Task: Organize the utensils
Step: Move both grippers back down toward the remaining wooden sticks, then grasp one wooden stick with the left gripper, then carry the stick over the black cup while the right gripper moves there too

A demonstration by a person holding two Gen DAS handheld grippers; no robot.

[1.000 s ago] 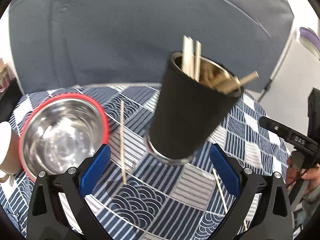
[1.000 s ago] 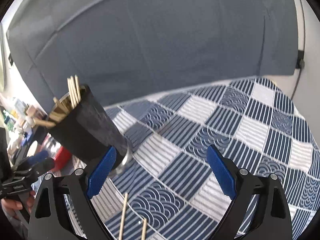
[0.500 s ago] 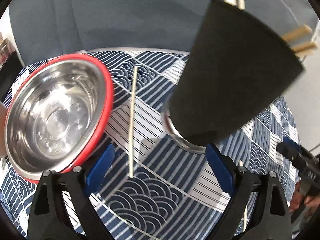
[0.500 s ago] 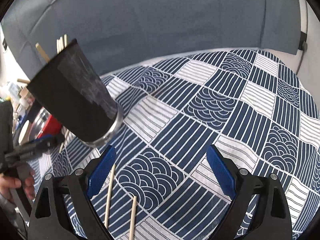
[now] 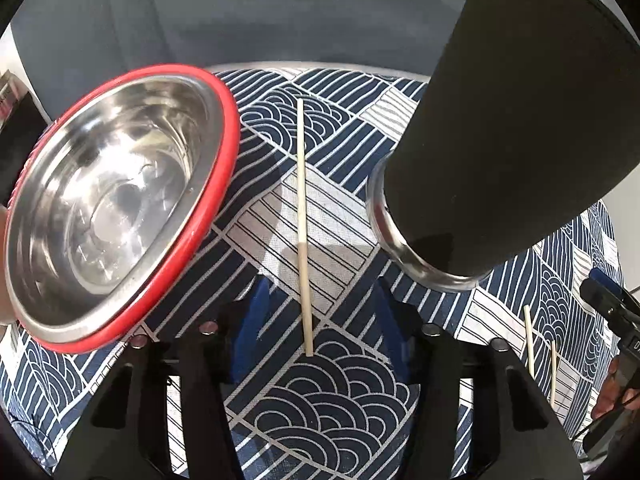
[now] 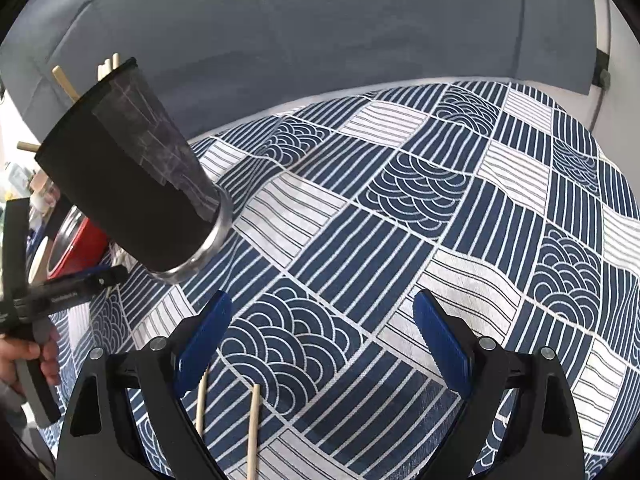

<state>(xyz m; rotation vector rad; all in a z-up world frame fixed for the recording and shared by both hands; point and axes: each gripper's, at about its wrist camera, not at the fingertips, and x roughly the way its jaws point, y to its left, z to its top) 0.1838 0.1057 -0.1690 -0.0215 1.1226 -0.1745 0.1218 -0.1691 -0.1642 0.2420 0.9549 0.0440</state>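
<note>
Left wrist view: left tongs [image 5: 316, 320] open astride one loose chopstick [image 5: 303, 216] on the surface [image 5: 336, 400], between bowl [image 5: 224, 184] and black cup [image 5: 500, 136]. Right tongs [image 6: 320, 340] open, empty; two chopsticks [image 6: 253, 420] lie below. Several sticks already stand in the cup; three apparently remain.

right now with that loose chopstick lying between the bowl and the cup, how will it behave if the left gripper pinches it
The chopstick looks thin, straight and wooden, so probably stiff and very light. Lying flat on the cloth, it gives little height to pinch and may roll or slip aside. The left gripper straddles its near end, so a lift there would likely let the far tip droop.
</note>
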